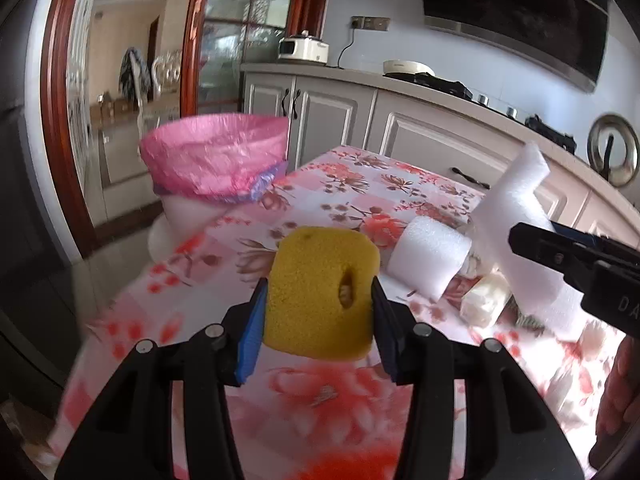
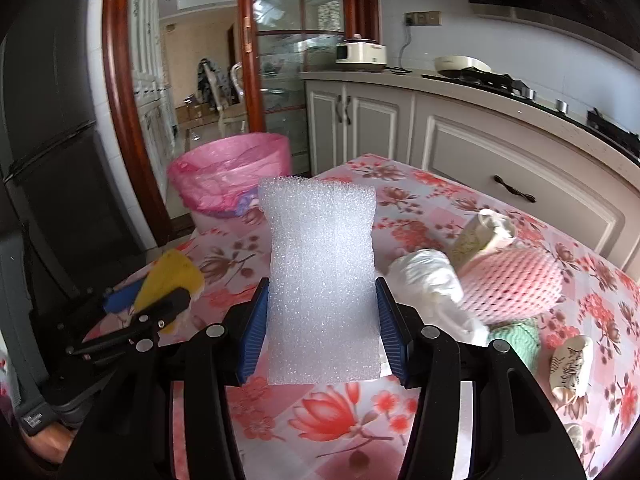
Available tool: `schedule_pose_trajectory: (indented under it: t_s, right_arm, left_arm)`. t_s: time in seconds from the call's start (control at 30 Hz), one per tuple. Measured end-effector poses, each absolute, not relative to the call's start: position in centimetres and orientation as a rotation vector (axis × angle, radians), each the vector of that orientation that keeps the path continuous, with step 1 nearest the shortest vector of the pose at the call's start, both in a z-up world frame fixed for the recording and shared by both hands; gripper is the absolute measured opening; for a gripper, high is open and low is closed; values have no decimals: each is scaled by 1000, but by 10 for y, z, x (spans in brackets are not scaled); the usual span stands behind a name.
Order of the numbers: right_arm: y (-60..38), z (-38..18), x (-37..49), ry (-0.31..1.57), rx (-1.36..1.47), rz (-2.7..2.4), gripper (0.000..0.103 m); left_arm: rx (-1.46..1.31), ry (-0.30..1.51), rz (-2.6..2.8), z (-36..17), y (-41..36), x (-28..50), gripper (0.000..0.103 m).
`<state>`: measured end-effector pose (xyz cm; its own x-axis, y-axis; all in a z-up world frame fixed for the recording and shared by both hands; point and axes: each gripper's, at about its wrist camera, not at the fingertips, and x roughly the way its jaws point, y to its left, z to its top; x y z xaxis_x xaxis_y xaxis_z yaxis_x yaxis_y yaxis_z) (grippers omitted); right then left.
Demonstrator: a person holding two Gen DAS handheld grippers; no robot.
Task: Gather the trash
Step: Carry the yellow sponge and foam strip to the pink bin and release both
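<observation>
My left gripper (image 1: 318, 300) is shut on a yellow sponge (image 1: 320, 292) with a hole in it, held above the floral table (image 1: 320, 400). My right gripper (image 2: 320, 320) is shut on a white foam block (image 2: 322, 280), also above the table; that block shows at the right of the left wrist view (image 1: 516, 220). The bin with the pink liner (image 1: 216, 156) stands beyond the table's far left corner, and it shows in the right wrist view too (image 2: 230, 172). The left gripper with the sponge (image 2: 172, 284) sits to the left of my right gripper.
On the table lie a white foam cylinder (image 1: 430, 256), a crumpled white bag (image 2: 430, 280), a pink foam net (image 2: 516, 284), a paper cup (image 2: 480, 236), a green net (image 2: 516, 340) and wrappers (image 2: 570, 364). Kitchen cabinets (image 2: 480, 148) run behind; a fridge (image 2: 48, 140) stands left.
</observation>
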<state>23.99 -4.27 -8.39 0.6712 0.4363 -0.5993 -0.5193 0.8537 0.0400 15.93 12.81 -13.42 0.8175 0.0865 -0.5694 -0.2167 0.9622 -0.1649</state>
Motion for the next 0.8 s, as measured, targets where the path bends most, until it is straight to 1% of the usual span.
schedule_pose_trajectory:
  t_s: [0.27, 0.57, 0.7, 0.8]
  right_arm:
    - [-67, -67, 252, 625, -144, 473, 50]
    - [-102, -39, 275, 609, -129, 396, 50]
    - [-114, -28, 293, 594, -107, 380, 50]
    - [-117, -22, 308, 582, -84, 390, 50]
  left_arm:
    - [-319, 538, 72, -125, 108, 185, 48]
    - [-310, 530, 8, -112, 69, 240, 48]
    - [-288, 511, -13, -91, 59, 266, 49]
    - [-253, 480, -7, -73, 67, 272, 51]
